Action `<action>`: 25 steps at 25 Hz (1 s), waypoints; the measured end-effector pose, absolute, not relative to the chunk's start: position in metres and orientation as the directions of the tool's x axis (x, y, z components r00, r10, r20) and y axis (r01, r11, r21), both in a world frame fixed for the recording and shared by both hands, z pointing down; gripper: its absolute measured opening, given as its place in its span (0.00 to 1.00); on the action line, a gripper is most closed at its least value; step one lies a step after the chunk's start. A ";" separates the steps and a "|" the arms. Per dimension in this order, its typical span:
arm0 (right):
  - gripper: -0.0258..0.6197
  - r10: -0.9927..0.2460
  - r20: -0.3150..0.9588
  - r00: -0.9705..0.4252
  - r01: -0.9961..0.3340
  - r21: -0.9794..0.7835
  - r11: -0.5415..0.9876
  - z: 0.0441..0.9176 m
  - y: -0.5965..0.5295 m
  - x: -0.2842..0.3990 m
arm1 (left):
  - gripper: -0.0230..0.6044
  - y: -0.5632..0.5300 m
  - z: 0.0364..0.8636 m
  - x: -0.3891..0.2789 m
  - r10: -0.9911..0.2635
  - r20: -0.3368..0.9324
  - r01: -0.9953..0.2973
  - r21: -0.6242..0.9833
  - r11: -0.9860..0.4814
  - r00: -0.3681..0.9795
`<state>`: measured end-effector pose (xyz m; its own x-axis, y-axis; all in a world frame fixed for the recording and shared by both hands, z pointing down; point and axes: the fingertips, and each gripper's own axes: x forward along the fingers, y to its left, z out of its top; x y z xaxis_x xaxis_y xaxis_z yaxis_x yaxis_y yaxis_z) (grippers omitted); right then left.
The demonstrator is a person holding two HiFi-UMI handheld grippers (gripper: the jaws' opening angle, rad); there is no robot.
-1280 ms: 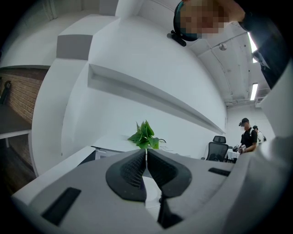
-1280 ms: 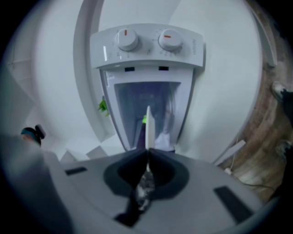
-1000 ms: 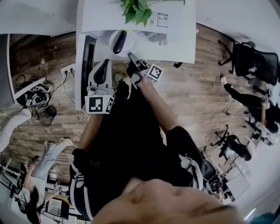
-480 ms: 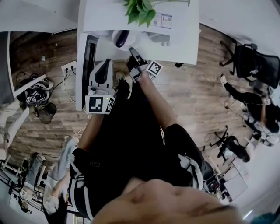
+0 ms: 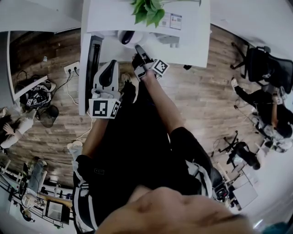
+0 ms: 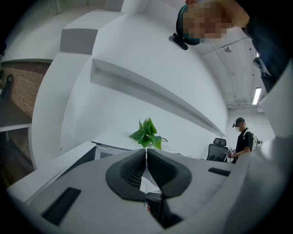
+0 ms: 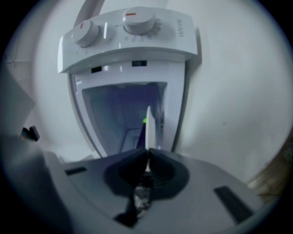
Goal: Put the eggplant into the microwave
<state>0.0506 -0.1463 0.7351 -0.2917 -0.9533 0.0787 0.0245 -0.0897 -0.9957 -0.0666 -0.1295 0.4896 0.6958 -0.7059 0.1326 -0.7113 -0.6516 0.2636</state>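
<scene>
On the counter [image 5: 192,45] the eggplant [image 5: 127,36] lies on a plate [image 5: 118,38], with the plant [image 5: 147,11] behind it, slightly right. The right tongs [image 5: 138,48] grip the plate's near rim, and the open microwave [image 7: 132,68] stands straight ahead of them. The left tongs [image 5: 109,66] sit nearer and to the left, by the counter's left edge; an office chair [image 5: 268,68] stands on the floor [image 5: 201,100] far right.

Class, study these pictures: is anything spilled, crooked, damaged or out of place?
Nothing stands out. The microwave is open, the eggplant lies on a white plate whose rim the right hand-held gripper pinches, and the left hand-held gripper is shut on nothing. No spill or damage shows.
</scene>
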 end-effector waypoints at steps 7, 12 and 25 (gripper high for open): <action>0.10 -0.960 0.100 -0.262 0.039 -0.993 -0.114 0.744 -0.154 0.051 | 0.11 -0.131 0.491 -0.067 -0.708 0.135 -0.714 0.266 -0.648 0.693; 0.10 -0.963 0.108 -0.246 0.051 -0.991 -0.124 0.747 -0.158 0.054 | 0.10 -0.132 0.492 -0.070 -0.712 0.136 -0.718 0.262 -0.644 0.689; 0.10 -0.967 0.120 -0.226 0.064 -0.988 -0.137 0.751 -0.176 0.057 | 0.10 -0.133 0.492 -0.072 -0.712 0.141 -0.722 0.243 -0.648 0.687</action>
